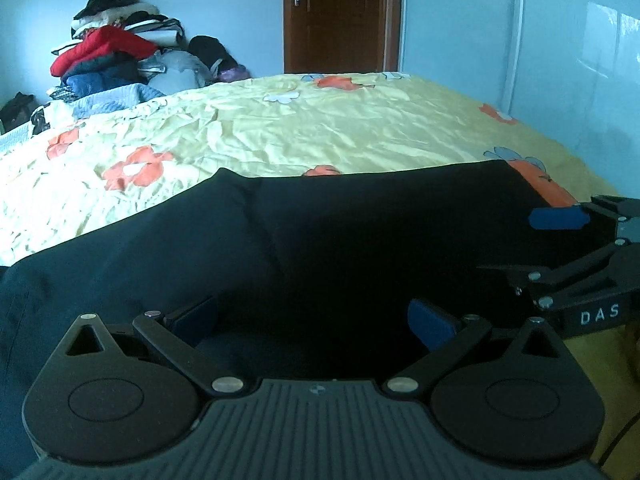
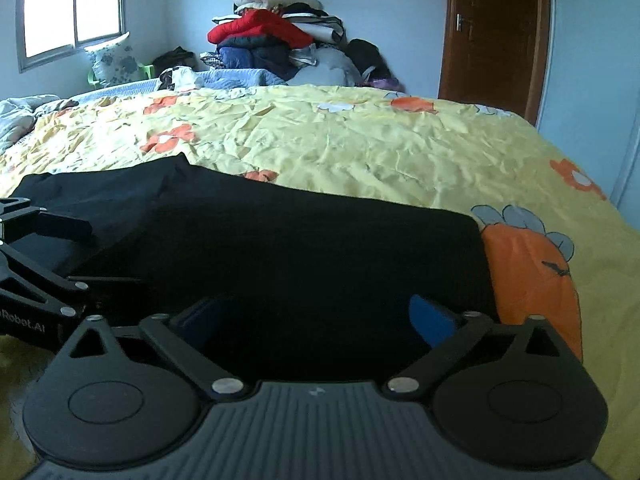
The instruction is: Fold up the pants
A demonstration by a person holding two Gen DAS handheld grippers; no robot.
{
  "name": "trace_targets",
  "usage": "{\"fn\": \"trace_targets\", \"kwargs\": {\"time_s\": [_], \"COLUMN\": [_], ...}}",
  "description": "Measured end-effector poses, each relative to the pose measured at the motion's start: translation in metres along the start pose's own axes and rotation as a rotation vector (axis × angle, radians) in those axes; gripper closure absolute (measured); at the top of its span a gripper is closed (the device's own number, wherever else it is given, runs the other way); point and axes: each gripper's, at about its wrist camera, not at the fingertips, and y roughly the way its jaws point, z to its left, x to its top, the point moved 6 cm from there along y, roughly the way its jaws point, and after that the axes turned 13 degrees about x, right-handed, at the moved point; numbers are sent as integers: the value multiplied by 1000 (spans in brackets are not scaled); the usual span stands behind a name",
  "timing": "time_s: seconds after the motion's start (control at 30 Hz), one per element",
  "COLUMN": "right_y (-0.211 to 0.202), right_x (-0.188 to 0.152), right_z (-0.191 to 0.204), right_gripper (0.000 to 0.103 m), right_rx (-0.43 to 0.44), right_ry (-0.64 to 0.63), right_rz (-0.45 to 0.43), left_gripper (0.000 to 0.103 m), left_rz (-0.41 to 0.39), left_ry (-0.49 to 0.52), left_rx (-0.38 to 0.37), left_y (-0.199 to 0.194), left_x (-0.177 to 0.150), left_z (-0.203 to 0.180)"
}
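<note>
Both wrist views sit low and close at the bed's (image 1: 340, 128) near edge, facing across it toward the far wall; both share the pants (image 2: 280, 248).

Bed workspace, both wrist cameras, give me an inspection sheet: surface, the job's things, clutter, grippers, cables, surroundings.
Surface: bed under a wrinkled yellow sheet with orange and white flowers.
Job's things: dark pants lying flat on the near part of the sheet, a fold line running across them; how far the folding has got cannot be told.
Clutter: clothes pile heaped at the far end of the bed, red garment on top; pillow by the window.
Grippers: left gripper open over the pants, nothing between the pads; right gripper open wide over the pants, nothing held.
Cables: nothing seen.
Surroundings: brown wooden door, shut; window with daylight; pale blue walls.
</note>
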Motion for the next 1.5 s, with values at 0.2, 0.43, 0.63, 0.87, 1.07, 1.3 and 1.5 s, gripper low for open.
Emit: {"fn": "trace_targets", "kwargs": {"time_s": [0.2,0.43,0.63,0.87,1.07,1.3,1.5], "right_y": [1,1,-4,3,15,14,14], "right_x": [-1,-1,1,14,4,1,0], "right_z": [1,1,2,44,56,54,54], "right_gripper": [0,0,0,0,0,0,0], "right_rx": [-5,-2,-30,92,52,57,56], "right_ry": [-5,-1,12,15,2,-2,-3], "right_rz": [1,1,-11,20,19,-5,-5], "left_gripper": [0,0,0,0,0,0,0], "left_rz": [-31,-15,-24,42,29,9,9], "left_ry": [-4,-49,-112,-221,-190,-180,-179], "left_rx": [21,75,280,376,407,420,422], "left_y": [-2,-9,-17,-12,-12,-10,-10], "left_x": [-4,-1,-3,-20,-23,-26,-27], "left_z": [-3,13,65,114,113,111,110]}}
